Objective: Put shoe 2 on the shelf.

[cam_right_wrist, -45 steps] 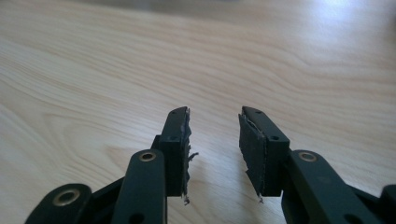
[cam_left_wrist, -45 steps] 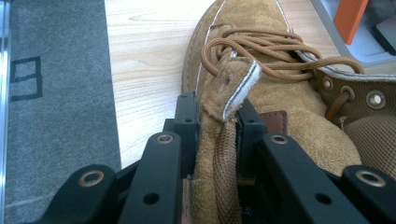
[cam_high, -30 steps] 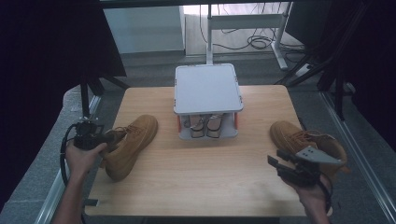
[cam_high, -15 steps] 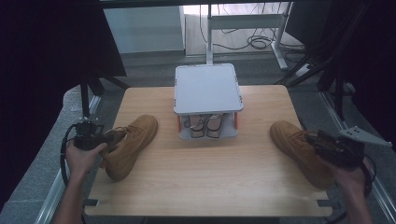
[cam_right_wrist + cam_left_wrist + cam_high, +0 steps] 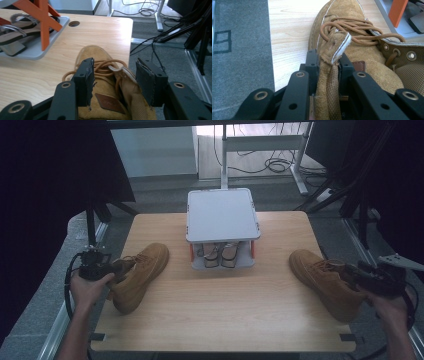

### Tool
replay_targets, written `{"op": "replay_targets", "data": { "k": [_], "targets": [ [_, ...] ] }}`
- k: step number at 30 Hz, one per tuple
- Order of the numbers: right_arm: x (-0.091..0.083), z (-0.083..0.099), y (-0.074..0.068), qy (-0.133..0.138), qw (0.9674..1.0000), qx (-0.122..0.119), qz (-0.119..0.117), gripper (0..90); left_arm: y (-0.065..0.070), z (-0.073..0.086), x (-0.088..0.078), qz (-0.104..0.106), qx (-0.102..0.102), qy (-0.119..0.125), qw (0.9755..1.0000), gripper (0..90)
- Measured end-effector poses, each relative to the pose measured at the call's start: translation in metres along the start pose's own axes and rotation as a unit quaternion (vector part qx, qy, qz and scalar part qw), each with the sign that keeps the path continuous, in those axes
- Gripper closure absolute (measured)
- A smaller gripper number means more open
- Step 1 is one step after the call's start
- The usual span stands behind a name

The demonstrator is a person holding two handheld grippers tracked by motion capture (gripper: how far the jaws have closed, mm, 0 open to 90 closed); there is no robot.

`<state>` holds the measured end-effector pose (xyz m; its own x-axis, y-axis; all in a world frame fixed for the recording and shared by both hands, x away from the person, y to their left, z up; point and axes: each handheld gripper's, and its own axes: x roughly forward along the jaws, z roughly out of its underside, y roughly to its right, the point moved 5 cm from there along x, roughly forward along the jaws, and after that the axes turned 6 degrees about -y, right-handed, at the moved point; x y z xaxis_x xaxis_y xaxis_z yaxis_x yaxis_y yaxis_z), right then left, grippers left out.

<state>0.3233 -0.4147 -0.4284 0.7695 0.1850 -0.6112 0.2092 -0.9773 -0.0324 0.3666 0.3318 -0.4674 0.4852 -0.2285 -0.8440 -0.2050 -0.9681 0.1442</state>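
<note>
On the table (image 5: pixel 220 320), the left tool (image 5: pixel 327 65) is clamped on the left boot's (image 5: pixel 137 275) tongue; the right tool (image 5: pixel 114 75), jaws just opening, straddles the right boot's (image 5: pixel 327 282) tongue unclamped. Next likely move: closing there.

You work at a light wooden table (image 5: pixel 220 315) standing on grey carpet (image 5: pixel 35 320). At twelve o'clock a grey two-tier rack (image 5: pixel 222 215) with orange posts sits at its far edge. Beyond it, a white desk frame (image 5: pixel 260 142) stands over tangled black cables (image 5: pixel 277 166) in bright light. Dark curtains (image 5: pixel 45 180) close off nine and three o'clock.
</note>
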Motion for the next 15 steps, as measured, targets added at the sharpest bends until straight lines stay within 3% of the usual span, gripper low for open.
{"op": "replay_targets", "data": {
  "k": [5,15],
  "targets": [
    [0.003,-0.001,0.007,-0.016,0.9997,-0.009,0.014,48.7,0.0,0.0,0.0,0.001,-0.001,0.0,1.0,75.7],
    [0.028,0.003,0.02,-0.08,0.9966,-0.021,-0.002,51.9,0.0,-0.001,0.0,0.002,-0.002,-0.002,1.0,75.3]
  ]
}}
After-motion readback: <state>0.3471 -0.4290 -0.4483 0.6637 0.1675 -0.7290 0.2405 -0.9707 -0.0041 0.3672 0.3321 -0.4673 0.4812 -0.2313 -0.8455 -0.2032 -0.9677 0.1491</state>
